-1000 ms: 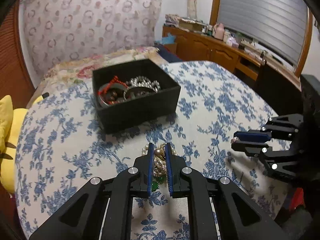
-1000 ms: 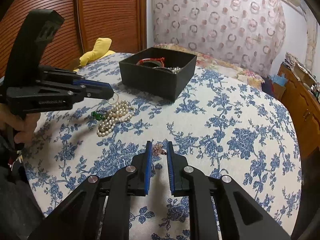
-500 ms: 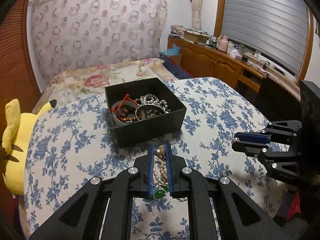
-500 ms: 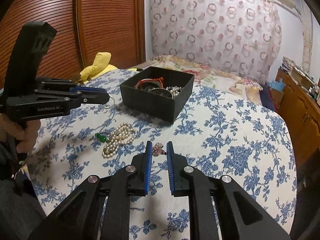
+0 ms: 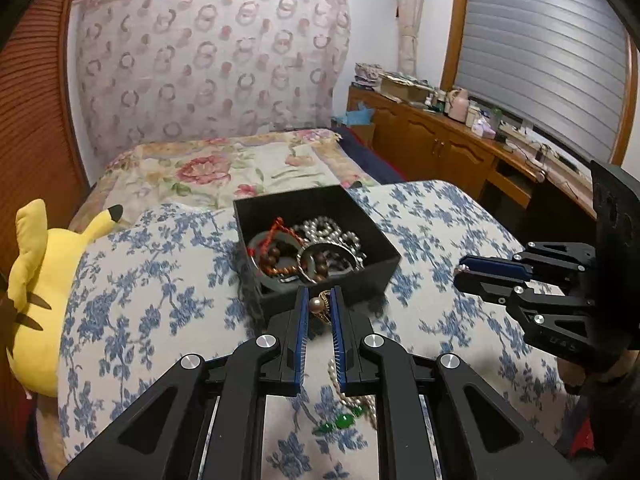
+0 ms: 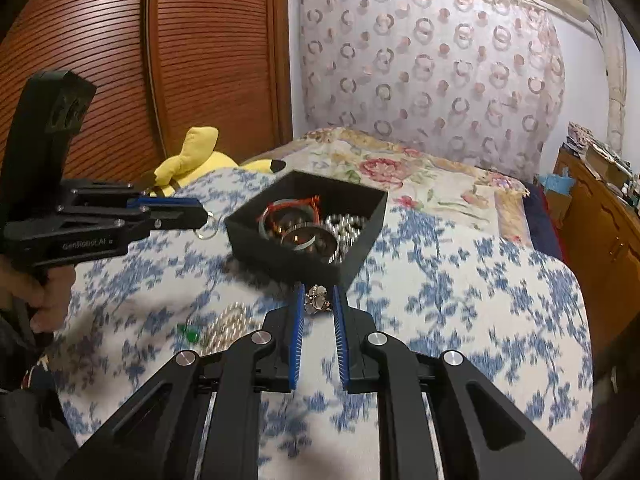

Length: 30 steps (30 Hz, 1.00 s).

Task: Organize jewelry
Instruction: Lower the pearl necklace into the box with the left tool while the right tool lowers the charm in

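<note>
Left hand-held gripper (image 5: 319, 305) pinches the pearl necklace (image 5: 316, 303); right hand-held gripper (image 6: 319, 300) clamps a flower ring (image 6: 317, 299), both near the black box (image 6: 352, 254).

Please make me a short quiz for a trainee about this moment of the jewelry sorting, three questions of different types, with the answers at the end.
1. True or false: the black box on the table is empty.
2. Fill in the missing word: the left gripper is shut on a ___ necklace.
3. Which gripper holds the small flower-shaped ornament?

Key
1. False: bracelets and beads lie in it.
2. Pearl.
3. The right gripper.
</note>
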Each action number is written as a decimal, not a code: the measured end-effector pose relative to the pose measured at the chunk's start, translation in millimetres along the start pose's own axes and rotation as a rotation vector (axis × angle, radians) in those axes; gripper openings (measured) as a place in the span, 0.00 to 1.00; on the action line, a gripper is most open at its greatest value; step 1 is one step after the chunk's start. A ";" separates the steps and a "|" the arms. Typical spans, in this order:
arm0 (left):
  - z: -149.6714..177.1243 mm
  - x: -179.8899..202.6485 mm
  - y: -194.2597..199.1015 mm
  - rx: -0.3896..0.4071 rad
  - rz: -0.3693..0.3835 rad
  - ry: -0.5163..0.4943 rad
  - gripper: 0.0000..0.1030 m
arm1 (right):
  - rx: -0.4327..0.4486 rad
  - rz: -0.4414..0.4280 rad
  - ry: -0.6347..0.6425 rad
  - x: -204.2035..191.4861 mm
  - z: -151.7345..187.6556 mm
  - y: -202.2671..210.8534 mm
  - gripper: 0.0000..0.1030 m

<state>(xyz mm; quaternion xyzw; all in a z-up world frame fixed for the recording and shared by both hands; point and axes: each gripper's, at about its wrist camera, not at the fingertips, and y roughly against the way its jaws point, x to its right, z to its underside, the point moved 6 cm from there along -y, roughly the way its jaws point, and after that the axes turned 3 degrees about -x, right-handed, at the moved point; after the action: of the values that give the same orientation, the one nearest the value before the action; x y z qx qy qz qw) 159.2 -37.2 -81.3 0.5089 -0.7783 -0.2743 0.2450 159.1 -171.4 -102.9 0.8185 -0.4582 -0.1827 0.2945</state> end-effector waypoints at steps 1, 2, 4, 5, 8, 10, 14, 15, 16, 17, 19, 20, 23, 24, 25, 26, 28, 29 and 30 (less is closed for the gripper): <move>-2.1 -2.0 -1.4 0.000 -0.002 0.003 0.10 | 0.001 -0.005 -0.001 0.7 -3.5 -3.3 0.16; -3.5 -3.4 -2.6 -0.001 -0.004 0.005 0.10 | 0.003 -0.012 -0.004 2.0 -7.9 -8.1 0.16; -8.1 -7.9 -5.9 0.000 -0.007 0.011 0.10 | 0.000 -0.027 -0.006 4.1 -16.4 -18.8 0.16; -10.2 -10.0 -7.5 0.000 -0.009 0.014 0.10 | -0.001 -0.029 -0.005 4.2 -19.0 -22.7 0.16; -16.6 -17.4 -14.5 -0.003 -0.014 0.027 0.10 | -0.006 -0.043 -0.004 5.9 -29.4 -37.6 0.16; -18.7 -21.4 -18.4 -0.007 -0.017 0.032 0.10 | -0.011 -0.055 -0.002 6.2 -34.4 -47.0 0.16; -24.3 -28.0 -28.3 -0.018 -0.024 0.040 0.10 | -0.022 -0.069 0.000 7.9 -41.2 -62.6 0.16; -26.1 -29.7 -30.8 -0.020 -0.025 0.042 0.10 | -0.023 -0.074 -0.001 8.8 -42.3 -65.1 0.16; -27.5 -31.1 -33.3 -0.022 -0.026 0.043 0.10 | -0.025 -0.079 -0.003 9.0 -43.0 -67.6 0.16; -28.6 -32.1 -35.7 -0.025 -0.027 0.044 0.10 | -0.026 -0.086 -0.007 9.6 -43.7 -70.5 0.16; -31.7 -33.3 -40.0 -0.030 -0.029 0.044 0.10 | -0.029 -0.092 -0.010 10.2 -43.9 -74.4 0.17; -33.1 -33.5 -42.2 -0.033 -0.028 0.043 0.10 | -0.030 -0.093 -0.011 11.3 -44.1 -75.4 0.17; -38.0 -35.2 -48.4 -0.038 -0.028 0.039 0.10 | -0.032 -0.100 -0.017 13.1 -44.4 -78.1 0.17; -40.2 -35.2 -51.2 -0.040 -0.028 0.038 0.10 | -0.033 -0.101 -0.019 13.3 -44.2 -78.6 0.17; -40.9 -35.2 -52.8 -0.040 -0.028 0.037 0.10 | -0.034 -0.103 -0.020 13.6 -44.0 -79.1 0.17; -42.2 -35.2 -54.7 -0.042 -0.027 0.037 0.10 | -0.036 -0.104 -0.021 14.3 -44.0 -79.7 0.17; -44.3 -34.3 -58.7 -0.043 -0.025 0.035 0.10 | -0.037 -0.107 -0.024 15.8 -44.1 -80.5 0.17; -45.2 -34.0 -60.4 -0.044 -0.024 0.034 0.10 | -0.037 -0.109 -0.027 16.2 -44.0 -80.6 0.17; -46.4 -33.7 -62.7 -0.045 -0.025 0.032 0.10 | -0.036 -0.111 -0.028 16.7 -44.1 -80.6 0.17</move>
<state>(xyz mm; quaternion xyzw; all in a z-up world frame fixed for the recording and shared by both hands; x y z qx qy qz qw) 243.3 -35.0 -93.3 0.5170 -0.7615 -0.2868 0.2655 244.5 -139.0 -122.2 0.8345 -0.4128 -0.2184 0.2923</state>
